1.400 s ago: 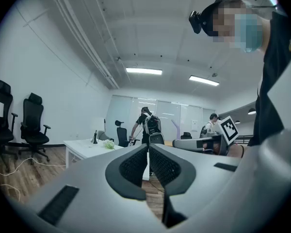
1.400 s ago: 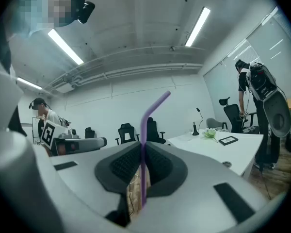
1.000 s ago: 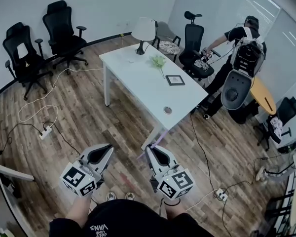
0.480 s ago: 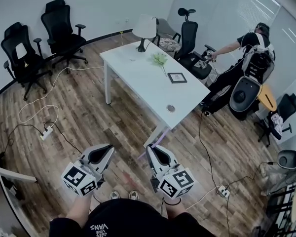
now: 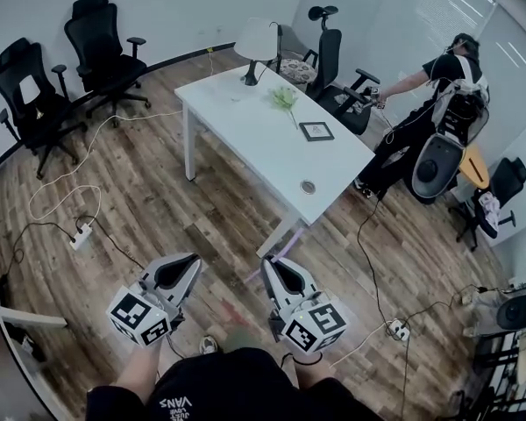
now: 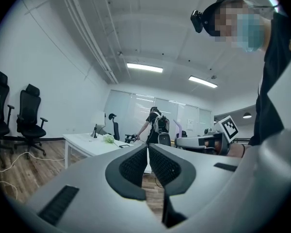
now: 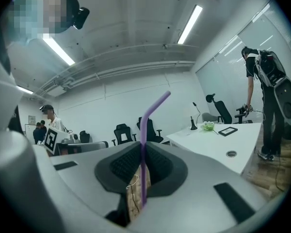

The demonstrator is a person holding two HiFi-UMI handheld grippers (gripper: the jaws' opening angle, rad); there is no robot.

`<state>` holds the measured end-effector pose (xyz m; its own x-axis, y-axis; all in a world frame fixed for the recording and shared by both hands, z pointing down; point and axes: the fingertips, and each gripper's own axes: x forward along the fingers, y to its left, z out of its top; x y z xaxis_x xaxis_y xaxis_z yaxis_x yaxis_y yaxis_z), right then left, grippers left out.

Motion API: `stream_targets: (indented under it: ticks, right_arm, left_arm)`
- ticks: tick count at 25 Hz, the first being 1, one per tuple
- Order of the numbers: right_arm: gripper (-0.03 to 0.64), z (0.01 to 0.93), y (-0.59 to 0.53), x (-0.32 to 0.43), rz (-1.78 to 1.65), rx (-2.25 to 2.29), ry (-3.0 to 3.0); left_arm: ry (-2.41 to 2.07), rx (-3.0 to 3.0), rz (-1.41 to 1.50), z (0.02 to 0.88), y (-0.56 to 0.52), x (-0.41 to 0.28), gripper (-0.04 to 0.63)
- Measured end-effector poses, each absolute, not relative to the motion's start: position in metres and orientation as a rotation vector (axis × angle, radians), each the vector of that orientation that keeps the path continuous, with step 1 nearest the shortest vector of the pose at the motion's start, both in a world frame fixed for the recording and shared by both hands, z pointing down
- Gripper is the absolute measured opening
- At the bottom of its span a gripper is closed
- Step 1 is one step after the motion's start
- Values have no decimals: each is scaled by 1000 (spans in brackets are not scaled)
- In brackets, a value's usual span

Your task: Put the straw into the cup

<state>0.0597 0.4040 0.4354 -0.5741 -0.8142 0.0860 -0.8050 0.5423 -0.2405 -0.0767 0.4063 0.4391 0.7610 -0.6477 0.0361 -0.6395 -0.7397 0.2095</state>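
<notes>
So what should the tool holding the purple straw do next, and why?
Probably carry it toward the white table, gripping as it is. The right tool is shut on the purple straw, which stands upright between its pads; the table lies well ahead, and no cup shows in any view.

**Obs. A:** Your straw: in the right gripper view its lower stretch sinks between the pads of your right gripper. The bottom end blurs out close to the lens.

**Obs. B:** Agreed. The head view gives you only a thin purple sliver at that gripper's tips, ends unreadable.

**Obs. A:** Far ahead of your right gripper, a small round thing on the table is too small to identify.

**Obs. B:** Same for the green clump beyond it. Behind your left gripper and the right one, the marker cubes and gripper bodies cover your hands. The bottom edge cuts off your torso.
</notes>
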Motion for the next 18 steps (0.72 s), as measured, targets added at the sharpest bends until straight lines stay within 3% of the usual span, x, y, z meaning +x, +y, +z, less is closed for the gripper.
stream_targets:
  ticks: [18]
  right_arm:
    - [37, 434, 301, 95, -397, -1359, 2756]
  left_arm:
    - [-1111, 2711, -54, 440, 313, -47, 23]
